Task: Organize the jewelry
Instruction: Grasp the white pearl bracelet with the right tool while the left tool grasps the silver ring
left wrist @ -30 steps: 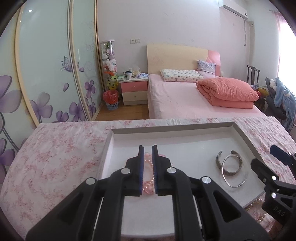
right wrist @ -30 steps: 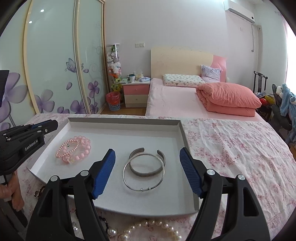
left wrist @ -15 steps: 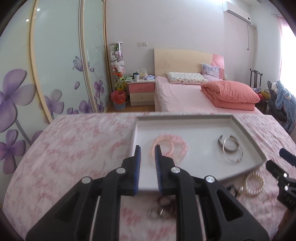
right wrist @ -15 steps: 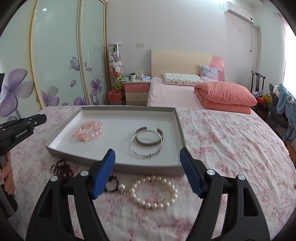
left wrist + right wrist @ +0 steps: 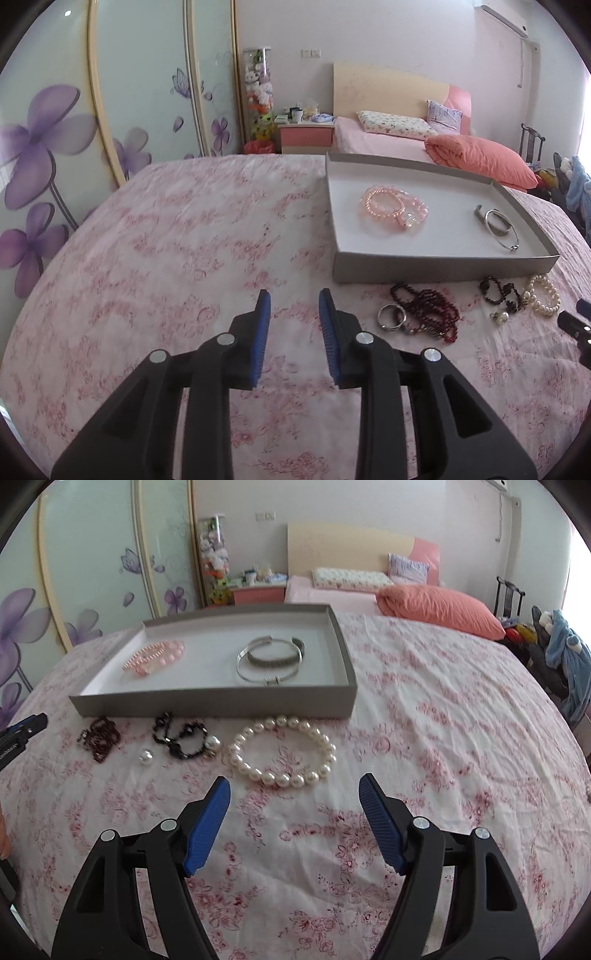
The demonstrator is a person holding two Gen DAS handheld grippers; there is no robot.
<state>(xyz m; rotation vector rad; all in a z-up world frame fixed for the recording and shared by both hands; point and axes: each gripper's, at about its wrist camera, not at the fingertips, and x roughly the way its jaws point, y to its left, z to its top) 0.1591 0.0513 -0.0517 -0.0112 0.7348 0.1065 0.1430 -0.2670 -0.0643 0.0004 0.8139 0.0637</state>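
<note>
A grey tray (image 5: 443, 264) (image 5: 214, 701) on the floral cloth holds pink bead bracelets (image 5: 393, 206) (image 5: 157, 657) and silver bangles (image 5: 496, 223) (image 5: 269, 662). In front of it lie a dark red bead string (image 5: 430, 312) (image 5: 101, 740), a silver ring (image 5: 391, 317), a black bead bracelet (image 5: 498, 291) (image 5: 181, 738), a loose pearl (image 5: 146, 756) and a white pearl bracelet (image 5: 543, 299) (image 5: 282, 753). My left gripper (image 5: 294, 299) hangs over bare cloth left of the ring, jaws opening, nothing between them. My right gripper (image 5: 294, 786) stands open just short of the pearl bracelet.
The floral cloth (image 5: 443, 720) stretches wide to the right of the tray. Behind are a bed with an orange quilt (image 5: 439, 607), a pink nightstand (image 5: 306, 136) and flower-painted wardrobe doors (image 5: 55, 122). A chair with clothes (image 5: 554, 653) stands at far right.
My left gripper has left the pink bracelets in the tray, drawn back over its front wall to the cloth and spread its jaws. My right gripper pulled back from the bangles to the pearl bracelet.
</note>
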